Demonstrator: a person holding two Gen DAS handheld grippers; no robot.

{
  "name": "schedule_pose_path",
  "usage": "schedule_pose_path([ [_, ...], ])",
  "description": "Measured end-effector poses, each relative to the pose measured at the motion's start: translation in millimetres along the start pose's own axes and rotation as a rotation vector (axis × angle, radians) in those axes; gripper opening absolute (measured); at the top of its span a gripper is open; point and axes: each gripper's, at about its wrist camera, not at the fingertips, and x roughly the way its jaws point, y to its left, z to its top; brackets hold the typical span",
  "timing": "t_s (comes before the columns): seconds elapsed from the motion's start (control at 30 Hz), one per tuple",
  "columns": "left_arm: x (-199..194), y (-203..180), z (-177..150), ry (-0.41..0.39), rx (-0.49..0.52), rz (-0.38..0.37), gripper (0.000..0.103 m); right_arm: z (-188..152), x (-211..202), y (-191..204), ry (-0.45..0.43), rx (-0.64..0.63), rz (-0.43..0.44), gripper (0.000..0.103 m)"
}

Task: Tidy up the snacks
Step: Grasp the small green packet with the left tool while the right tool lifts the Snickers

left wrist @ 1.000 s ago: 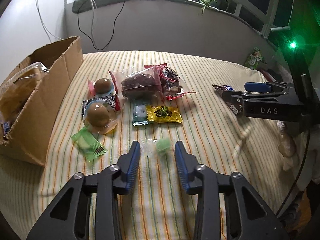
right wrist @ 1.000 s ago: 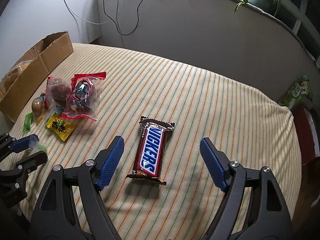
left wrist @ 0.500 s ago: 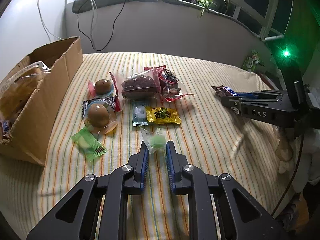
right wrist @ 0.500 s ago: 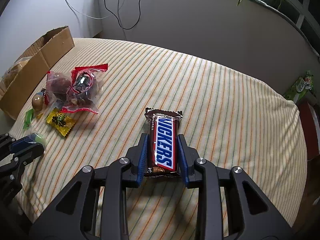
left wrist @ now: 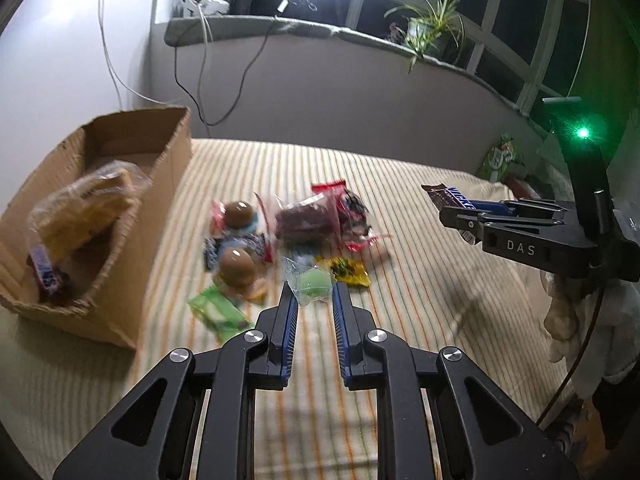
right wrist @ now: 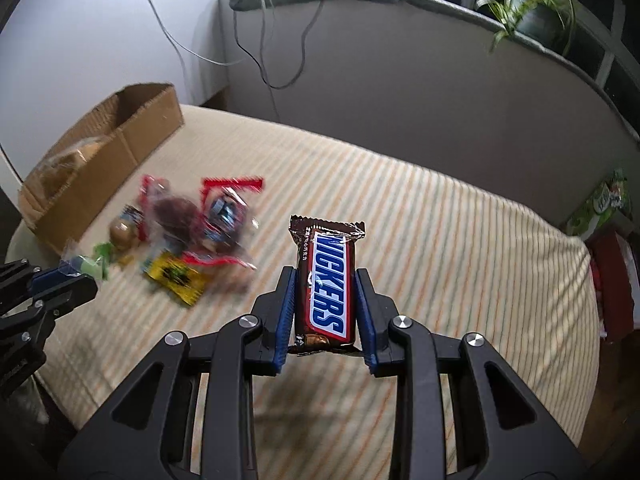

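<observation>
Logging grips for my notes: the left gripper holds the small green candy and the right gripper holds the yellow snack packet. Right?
Not quite. The right gripper holds the Snickers bar, as the right wrist view shows; the yellow snack packet lies on the bed. The left gripper does hold the small green candy.

You had the cardboard box (left wrist: pixel 120 216) at the left edge of the bed (left wrist: pixel 420 292), a bagged snack (left wrist: pixel 84 212) inside it. Right of the box, on the bed: the snack pile (left wrist: pixel 288 236). Nearer you than the pile, the left gripper (left wrist: pixel 314 300) held a small packet (left wrist: pixel 312 282), lifted off the bed. Far right of the box, the right gripper (right wrist: pixel 325 312) held the Snickers bar (right wrist: pixel 328 284) above the bed. Behind the box, on the sill, a potted plant (left wrist: pixel 428 32).
</observation>
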Motion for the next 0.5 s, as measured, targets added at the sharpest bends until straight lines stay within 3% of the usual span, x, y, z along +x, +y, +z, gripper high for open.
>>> schedule_pose_path([
  [0.5,-37.6,60.1,18.0,-0.098,-0.074,0.08,0.016,70.5,2.5,68.5,-0.067,-0.091,0.087,0.03],
])
